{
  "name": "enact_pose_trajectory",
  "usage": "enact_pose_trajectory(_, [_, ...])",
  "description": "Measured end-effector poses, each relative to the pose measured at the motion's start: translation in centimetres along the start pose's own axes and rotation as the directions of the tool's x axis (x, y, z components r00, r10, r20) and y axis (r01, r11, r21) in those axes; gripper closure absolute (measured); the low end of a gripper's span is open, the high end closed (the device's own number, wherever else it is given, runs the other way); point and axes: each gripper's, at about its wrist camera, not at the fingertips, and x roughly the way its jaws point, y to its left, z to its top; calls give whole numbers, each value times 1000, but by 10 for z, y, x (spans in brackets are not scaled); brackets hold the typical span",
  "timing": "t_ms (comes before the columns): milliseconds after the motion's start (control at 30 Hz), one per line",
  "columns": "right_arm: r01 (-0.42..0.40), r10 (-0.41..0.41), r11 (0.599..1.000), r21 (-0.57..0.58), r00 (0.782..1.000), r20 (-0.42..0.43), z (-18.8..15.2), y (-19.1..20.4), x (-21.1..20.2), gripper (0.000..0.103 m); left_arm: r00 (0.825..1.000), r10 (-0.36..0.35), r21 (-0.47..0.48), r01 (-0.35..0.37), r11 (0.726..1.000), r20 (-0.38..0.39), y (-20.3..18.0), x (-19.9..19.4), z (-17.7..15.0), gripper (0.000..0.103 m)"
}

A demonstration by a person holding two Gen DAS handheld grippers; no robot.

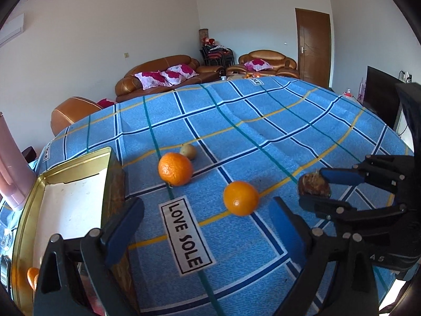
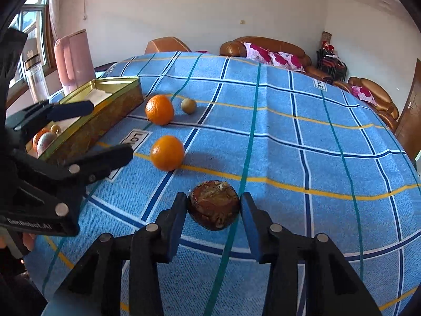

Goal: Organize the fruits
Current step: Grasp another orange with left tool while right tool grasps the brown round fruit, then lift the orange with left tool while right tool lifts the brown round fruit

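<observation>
Window (image 2: 29, 26) shows only from the right wrist; door (image 1: 313, 47) clearer from left.

Bright daylight from a window (image 2: 31, 23), soft shadows beside the fruit, sharp focus, heavy fisheye bending and dark corners.

Two oranges (image 1: 175, 168) (image 1: 241, 198) and a pale fruit (image 1: 188, 151) lie right of the gold tin (image 1: 29, 210); farther right, the right hand-held gripper (image 1: 313, 188) clamps a brown fruit (image 1: 314, 185).

"LOVE SOLE" label (image 1: 186, 235) on blue plaid cloth (image 1: 263, 131); "GenRobot.AI" on left tongs (image 2: 105, 134)
</observation>
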Motion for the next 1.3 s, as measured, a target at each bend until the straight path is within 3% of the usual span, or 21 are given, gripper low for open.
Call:
enact_pose_trajectory(200, [86, -86, 996, 36, 996, 20, 14, -10, 7, 59, 997, -38, -30, 36, 999, -67, -3, 26, 6, 19])
enact_pose_trajectory(400, [93, -96, 992, 86, 995, 23, 12, -20, 13, 59, 989, -78, -23, 76, 997, -127, -15, 48, 8, 34])
enact_pose_trajectory(467, [95, -97, 992, 85, 995, 22, 14, -21, 13, 59, 982, -103, -30, 100, 995, -158, -17, 55, 9, 49])
enact_pose_trajectory(567, [85, -86, 992, 90, 996, 9, 14, -23, 18, 59, 974, -132, -39, 127, 991, -187, -18, 62, 9, 62])
enact_pose_trajectory(833, [76, -79, 994, 77, 996, 43, 13, -19, 11, 59, 977, -159, -79, 149, 986, -146, -11, 56, 9, 62])
enact_pose_trajectory(1300, [101, -103, 995, 20, 987, 122, 11, -8, -4, 59, 995, -101, -55, 102, 993, 21, -10, 24, 13, 62])
